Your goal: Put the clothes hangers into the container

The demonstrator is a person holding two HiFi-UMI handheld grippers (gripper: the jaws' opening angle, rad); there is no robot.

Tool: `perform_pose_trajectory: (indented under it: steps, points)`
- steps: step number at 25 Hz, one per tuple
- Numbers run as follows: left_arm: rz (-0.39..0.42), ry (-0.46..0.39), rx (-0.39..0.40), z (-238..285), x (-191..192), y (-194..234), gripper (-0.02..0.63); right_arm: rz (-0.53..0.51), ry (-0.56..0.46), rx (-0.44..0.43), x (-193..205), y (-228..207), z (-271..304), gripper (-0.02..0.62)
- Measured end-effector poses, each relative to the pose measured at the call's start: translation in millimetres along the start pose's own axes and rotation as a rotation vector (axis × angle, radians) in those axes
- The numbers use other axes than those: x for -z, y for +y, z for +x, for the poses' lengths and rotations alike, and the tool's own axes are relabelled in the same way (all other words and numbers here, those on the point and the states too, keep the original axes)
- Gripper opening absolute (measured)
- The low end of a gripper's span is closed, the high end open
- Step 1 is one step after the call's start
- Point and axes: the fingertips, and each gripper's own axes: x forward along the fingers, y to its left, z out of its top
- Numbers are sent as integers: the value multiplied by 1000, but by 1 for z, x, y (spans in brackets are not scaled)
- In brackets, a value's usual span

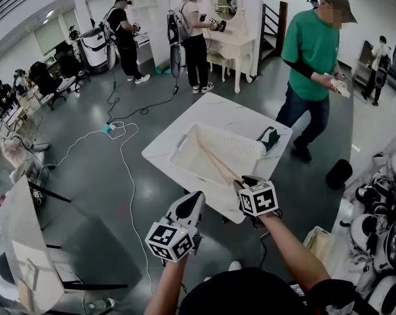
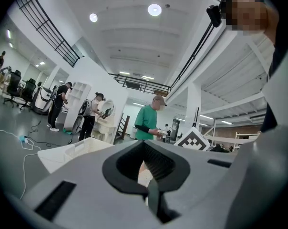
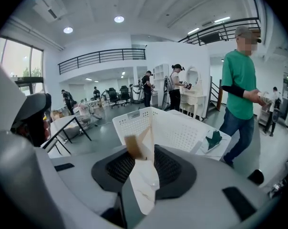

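Observation:
A white perforated basket (image 1: 214,151) stands on the white marble-look table (image 1: 234,115). Wooden hangers (image 1: 217,163) lie slanted inside it, their near end rising to my right gripper (image 1: 245,184). In the right gripper view that wooden hanger end (image 3: 133,146) sits between the dark pads of the right gripper (image 3: 141,168), which is closed on it in front of the basket (image 3: 172,128). My left gripper (image 1: 195,201) hovers off the table's near edge, lower and to the left. Its jaws meet with nothing between them, as the left gripper view shows (image 2: 151,178).
A green item (image 1: 270,138) lies on the table's far right corner. A person in a green shirt (image 1: 311,51) stands just beyond the table. Cables (image 1: 122,149) trail over the floor at left. White helmets (image 1: 381,222) crowd the right edge. Other people work at a dresser (image 1: 232,44) farther back.

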Motion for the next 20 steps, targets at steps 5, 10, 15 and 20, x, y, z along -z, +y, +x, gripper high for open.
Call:
perform_pose_trajectory:
  steps: [5,10,15,20]
  points:
    - [0,2,8,-1,1,-6,3,2,-32,10,-6,0,-11,110]
    - [0,4,13,-1,3,-9,3,6,-29,13,-3,-1,-14,110]
    - [-1,3,19,-5,5,-11,3,9,-24,18,3,1,-16,110]
    - [3,3,27,-5,5,-15,3,12,-37,29,2,-1,-23,110]
